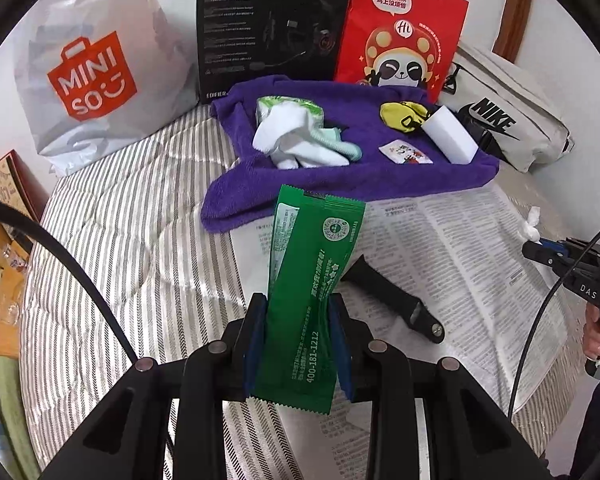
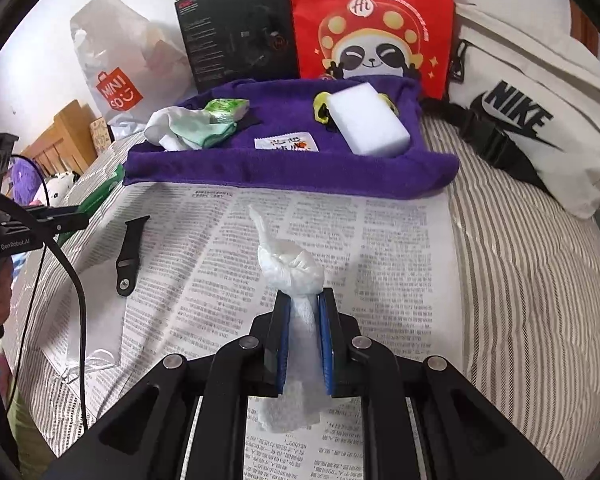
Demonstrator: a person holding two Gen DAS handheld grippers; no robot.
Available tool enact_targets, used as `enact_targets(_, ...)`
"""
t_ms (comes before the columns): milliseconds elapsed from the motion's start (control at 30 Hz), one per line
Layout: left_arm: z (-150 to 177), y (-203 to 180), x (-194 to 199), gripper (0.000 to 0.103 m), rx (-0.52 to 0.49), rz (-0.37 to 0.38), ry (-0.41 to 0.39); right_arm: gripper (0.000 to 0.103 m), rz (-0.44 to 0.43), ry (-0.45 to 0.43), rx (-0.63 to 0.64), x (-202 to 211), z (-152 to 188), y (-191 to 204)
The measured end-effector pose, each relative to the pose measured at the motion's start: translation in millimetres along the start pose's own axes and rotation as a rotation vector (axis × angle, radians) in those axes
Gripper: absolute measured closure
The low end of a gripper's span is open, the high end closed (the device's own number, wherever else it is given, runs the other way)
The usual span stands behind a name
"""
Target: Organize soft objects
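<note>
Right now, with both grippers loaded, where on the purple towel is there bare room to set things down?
Bare patches: the towel's front strip, below the small printed packet, and the middle between the socks and the white sponge. Crowded: the back left with socks and tissue pack, the back right with sponge and yellow item.

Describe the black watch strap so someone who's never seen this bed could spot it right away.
Find the newspaper spread on the striped bed, in front of the purple towel. The watch strap lies near its left edge, flat, alone: the only black, slim band there, with a metal stud at one end.
</note>
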State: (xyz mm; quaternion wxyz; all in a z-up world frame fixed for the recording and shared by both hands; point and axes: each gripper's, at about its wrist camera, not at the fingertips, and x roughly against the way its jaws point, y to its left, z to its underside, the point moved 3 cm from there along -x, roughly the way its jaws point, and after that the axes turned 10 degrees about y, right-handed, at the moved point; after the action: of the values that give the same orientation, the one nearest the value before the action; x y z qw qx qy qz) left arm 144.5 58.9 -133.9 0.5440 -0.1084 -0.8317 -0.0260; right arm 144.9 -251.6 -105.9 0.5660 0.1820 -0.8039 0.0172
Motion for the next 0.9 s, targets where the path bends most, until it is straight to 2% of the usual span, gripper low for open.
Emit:
enact_targets(200, -10.7, -3.9, 5.9, 0.074, 0.001, 0.032, -0.014, 0.089, -0.013, -0.001, 0.022, 5.8, -14.5, 2.0)
enact_targets(633, -46.0, -6.7, 23.6, 0.074, -0.007, 0.051, -0.049, 0.089, -0.03, -0.004, 0.044, 13.9, -62.6, 6.3)
enact_targets(900, -83.1, -5.1, 30.6, 0.074, -0.015, 0.07, -0.073, 0.089, -0.037, -0.012, 0.05, 11.8, -98.2, 8.8)
